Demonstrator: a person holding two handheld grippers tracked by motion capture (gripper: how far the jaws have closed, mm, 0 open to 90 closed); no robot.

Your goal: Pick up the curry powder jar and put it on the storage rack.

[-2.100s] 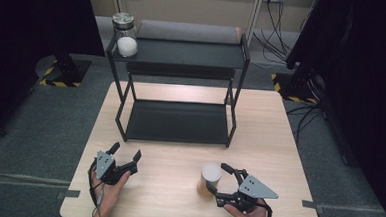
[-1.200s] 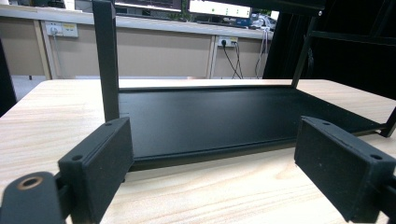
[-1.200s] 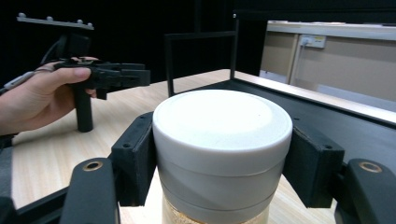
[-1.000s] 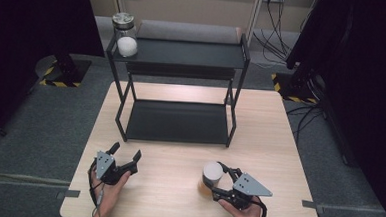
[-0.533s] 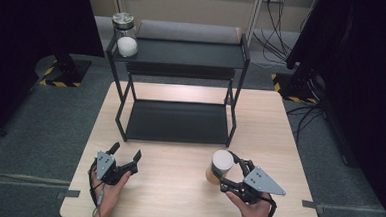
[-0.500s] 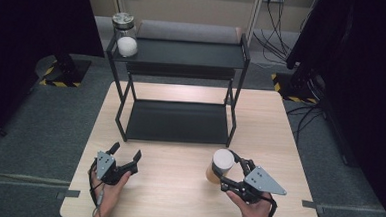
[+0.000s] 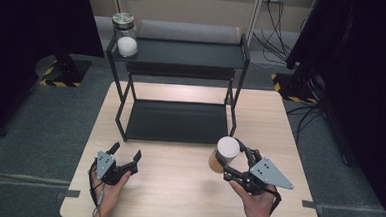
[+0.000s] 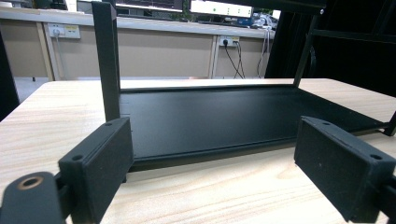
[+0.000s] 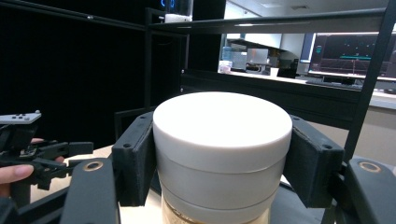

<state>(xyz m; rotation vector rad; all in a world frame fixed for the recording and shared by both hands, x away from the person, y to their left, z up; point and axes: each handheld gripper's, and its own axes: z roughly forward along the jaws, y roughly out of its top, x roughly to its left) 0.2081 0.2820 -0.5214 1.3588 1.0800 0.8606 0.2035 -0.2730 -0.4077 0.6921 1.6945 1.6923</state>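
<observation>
Jar [image 7: 224,153] being gripped by right hand-held gripper [image 7: 233,163], jaws clamping its white lid, 5 o'clock on worktop [image 7: 177,188] | left hand-held gripper [image 7: 126,157] sitting spread apart, 7 o'clock

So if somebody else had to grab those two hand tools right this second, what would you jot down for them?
Right gripper: shut on the white-lidded jar, clamped at the lid and held off the table near its front right.
Left gripper: open, holding nothing, low over the front left of the table, jaws facing the black two-tier shelf rack.
A glass jar with a metal lid stands on the rack's top tier, at the left end. The lower tier is bare.
Done: the white-lidded jar is gripped and raised.
Left: probably set it on the rack; which tier is unclear.
</observation>
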